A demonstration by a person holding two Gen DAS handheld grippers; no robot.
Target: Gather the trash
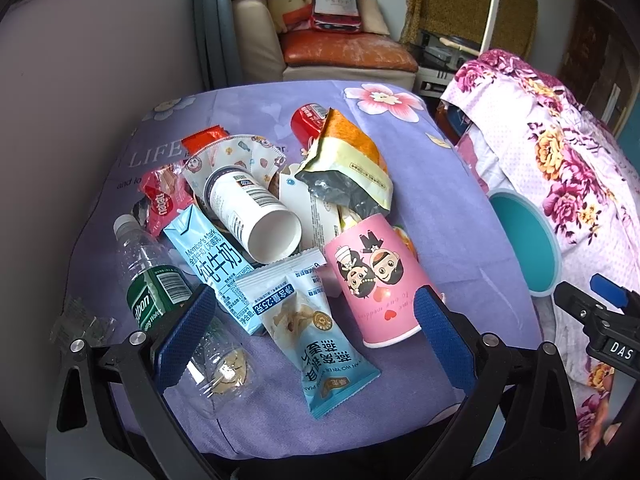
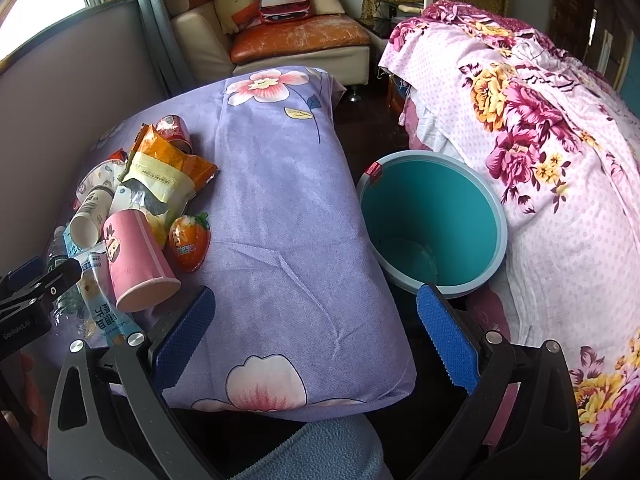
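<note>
The left gripper (image 1: pixel 312 332) is hovering over the trash pile with its jaws spread wide and holding nothing. The pale blue snack sachet (image 1: pixel 316 332) is lying directly between its fingers, long axis running roughly along the gripper's forward line, slightly angled. The pink paper cup (image 1: pixel 374 280) is lying on its side just ahead, toward the right finger.

The right gripper (image 2: pixel 316 332) is also standing wide open and empty, over bare purple cloth (image 2: pixel 280 220); the pile is sitting well off to its left. The teal bin (image 2: pixel 436 216) is standing ahead-right of it, mouth up, apparently empty.

Judgement: left hand nearer for picking, right side nearer the bin.
</note>
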